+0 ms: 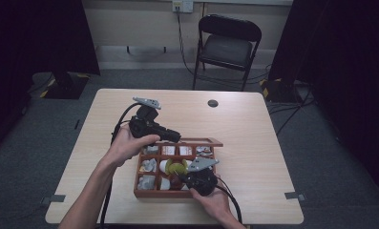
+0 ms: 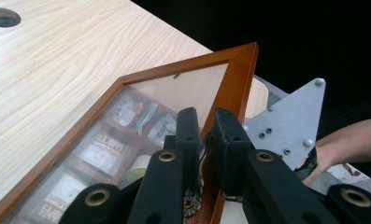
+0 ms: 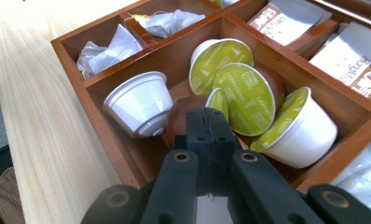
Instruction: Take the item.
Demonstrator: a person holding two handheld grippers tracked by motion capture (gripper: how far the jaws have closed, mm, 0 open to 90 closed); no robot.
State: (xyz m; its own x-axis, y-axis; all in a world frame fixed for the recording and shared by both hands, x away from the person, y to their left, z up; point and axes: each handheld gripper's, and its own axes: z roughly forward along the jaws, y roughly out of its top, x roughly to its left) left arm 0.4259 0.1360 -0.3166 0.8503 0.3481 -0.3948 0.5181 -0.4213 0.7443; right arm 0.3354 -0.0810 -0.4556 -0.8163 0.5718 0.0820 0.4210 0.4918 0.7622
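Table: capsules (image 3: 241,95) under hand-held gripper (image 3: 206,122).

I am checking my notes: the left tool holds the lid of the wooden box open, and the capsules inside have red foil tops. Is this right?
Not quite. The capsules have green foil tops, not red, as the right gripper view shows. The left tool does hold the lid of the wooden box open.

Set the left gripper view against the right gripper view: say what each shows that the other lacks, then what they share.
Left gripper view: the left gripper shut on the frame of the box's raised glass lid, a table hole, the other gripper's grey plate.
Right gripper view: the right gripper shut with nothing between its jaws, over coffee capsules, some green-lidded, one white one on its side.
Both: the wooden box, its sachets, the table.
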